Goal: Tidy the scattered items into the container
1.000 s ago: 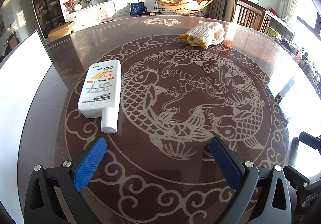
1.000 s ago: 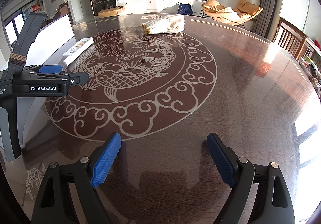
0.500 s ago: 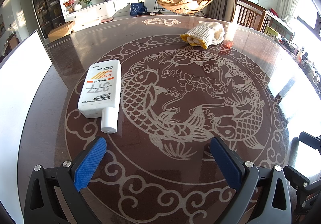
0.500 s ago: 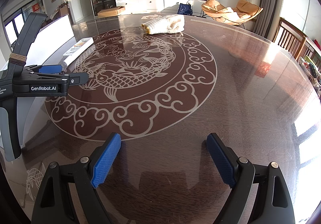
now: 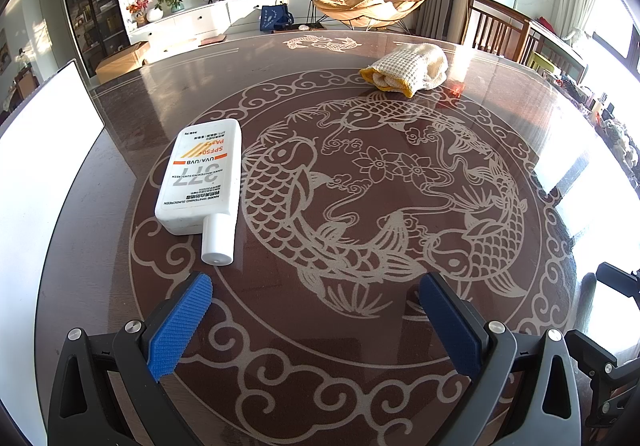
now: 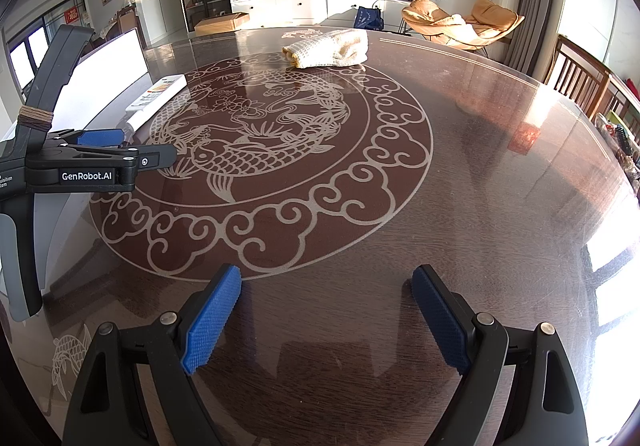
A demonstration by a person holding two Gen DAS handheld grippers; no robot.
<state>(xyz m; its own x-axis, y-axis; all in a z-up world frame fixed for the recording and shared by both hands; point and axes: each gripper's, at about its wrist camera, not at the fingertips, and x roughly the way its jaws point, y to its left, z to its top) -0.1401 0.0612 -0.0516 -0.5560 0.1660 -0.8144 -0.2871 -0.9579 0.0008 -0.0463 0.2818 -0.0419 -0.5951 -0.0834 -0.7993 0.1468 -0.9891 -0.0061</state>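
Surface [image 5: 400, 386]: big round dark top w/ koi inlay. White container [image 5: 44, 166] stands at its left edge. Rolled towel [image 5: 408, 72] lies far side, well apart from both tools. Sunscreen bottle [image 5: 202, 174] lies flat betw container & centre, long axis running away from left tool [image 5: 316, 310], cap end nearest, just ahead-left of its left pad. Left tool is the nearer one, spread, nothing in it. Right tool [image 6: 326, 306] also spread, empty; bottle well off to its left.
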